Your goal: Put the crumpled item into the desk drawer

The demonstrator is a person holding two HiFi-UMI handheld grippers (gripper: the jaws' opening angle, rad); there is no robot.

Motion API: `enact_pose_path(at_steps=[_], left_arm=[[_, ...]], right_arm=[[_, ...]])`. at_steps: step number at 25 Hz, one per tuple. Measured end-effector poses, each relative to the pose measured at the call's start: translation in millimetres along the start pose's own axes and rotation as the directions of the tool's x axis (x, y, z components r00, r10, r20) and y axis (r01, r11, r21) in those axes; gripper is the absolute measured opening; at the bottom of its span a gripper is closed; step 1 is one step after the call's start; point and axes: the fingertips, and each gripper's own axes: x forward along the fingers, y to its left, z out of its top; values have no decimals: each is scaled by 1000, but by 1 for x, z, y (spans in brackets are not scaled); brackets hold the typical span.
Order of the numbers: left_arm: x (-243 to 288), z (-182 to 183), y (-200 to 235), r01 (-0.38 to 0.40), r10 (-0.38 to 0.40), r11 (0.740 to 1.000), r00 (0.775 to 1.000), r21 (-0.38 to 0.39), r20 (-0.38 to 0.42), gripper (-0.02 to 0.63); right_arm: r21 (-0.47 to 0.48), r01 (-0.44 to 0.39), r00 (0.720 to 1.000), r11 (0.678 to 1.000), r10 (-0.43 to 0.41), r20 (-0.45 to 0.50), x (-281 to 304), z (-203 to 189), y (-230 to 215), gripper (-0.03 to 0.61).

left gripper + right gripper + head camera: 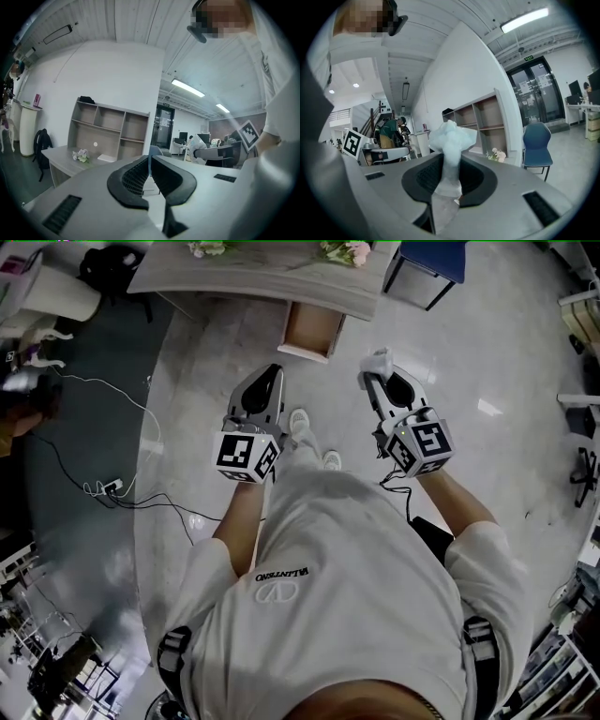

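Note:
The crumpled item (pixel 379 361) is a white wad of tissue, pinched between the jaws of my right gripper (pixel 376 377). In the right gripper view the wad (pixel 451 138) bulges out above the dark pads, with my right gripper (pixel 447 164) shut on it. My left gripper (pixel 272 374) is held level beside it, with its jaws together and nothing in them; the left gripper view shows the left gripper (pixel 150 169) shut. Ahead of both, the desk drawer (pixel 310 329) stands pulled open from the grey desk (pixel 253 279). Both grippers hover over the floor, short of the drawer.
Flowers (pixel 345 251) lie on the desk top. A blue chair (pixel 427 268) stands right of the desk. Cables and a power strip (pixel 111 488) trail over the floor at left, beside a dark carpet (pixel 75 409). Shelving and other furniture line the right edge.

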Motion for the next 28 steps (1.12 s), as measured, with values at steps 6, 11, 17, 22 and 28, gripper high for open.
enact_pose_path(at_steps=[6, 11, 17, 22, 28], left_arm=[[43, -14, 42, 50, -50, 999, 998, -14, -46, 21], [81, -28, 70, 101, -106, 993, 990, -57, -90, 20], [124, -45, 103, 147, -156, 985, 981, -85, -113, 20], [156, -72, 122, 156, -169, 984, 974, -89, -153, 21], [191, -125, 131, 149, -170, 983, 958, -107, -230, 21]], right_arm=[[11, 5, 999, 1000, -4, -50, 70, -14, 3, 75], [34, 33, 995, 999, -30, -94, 123, -27, -3, 75], [64, 88, 989, 994, -79, -123, 177, -44, -18, 75], [67, 117, 983, 991, -106, -149, 208, -62, -35, 75], [64, 110, 969, 992, -93, -228, 248, -107, -50, 75]])
